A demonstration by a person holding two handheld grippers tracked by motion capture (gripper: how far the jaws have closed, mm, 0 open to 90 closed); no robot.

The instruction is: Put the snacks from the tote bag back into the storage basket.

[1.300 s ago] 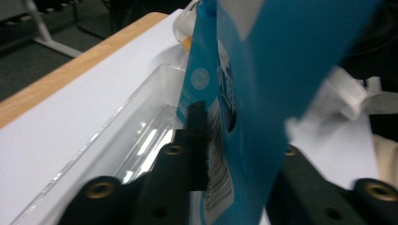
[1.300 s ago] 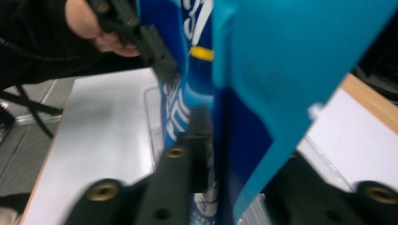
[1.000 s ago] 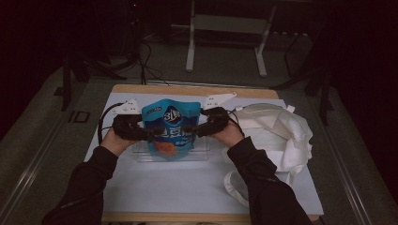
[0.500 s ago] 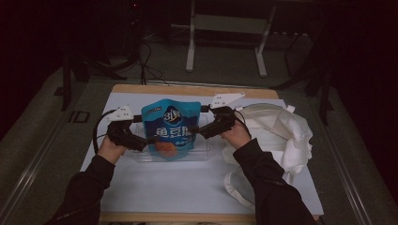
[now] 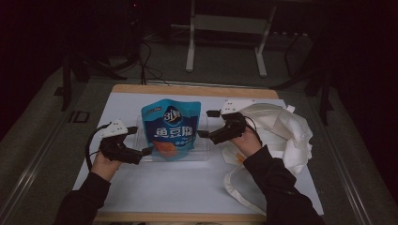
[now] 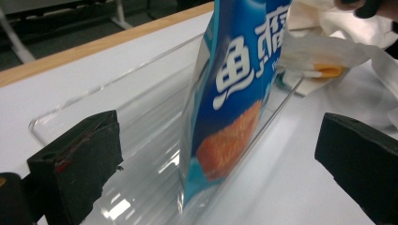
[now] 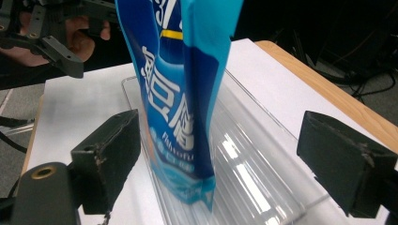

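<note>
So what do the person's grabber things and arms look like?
Both arms wear dark long sleeves. The left gripper and the right gripper are black, each with two chunky black jaws, a pale grey plate on top and a thin black cable looping off it.

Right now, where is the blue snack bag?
In the high view the blue snack bag stands upright in the clear tray at mid-table, between the left gripper and the right gripper.
</note>
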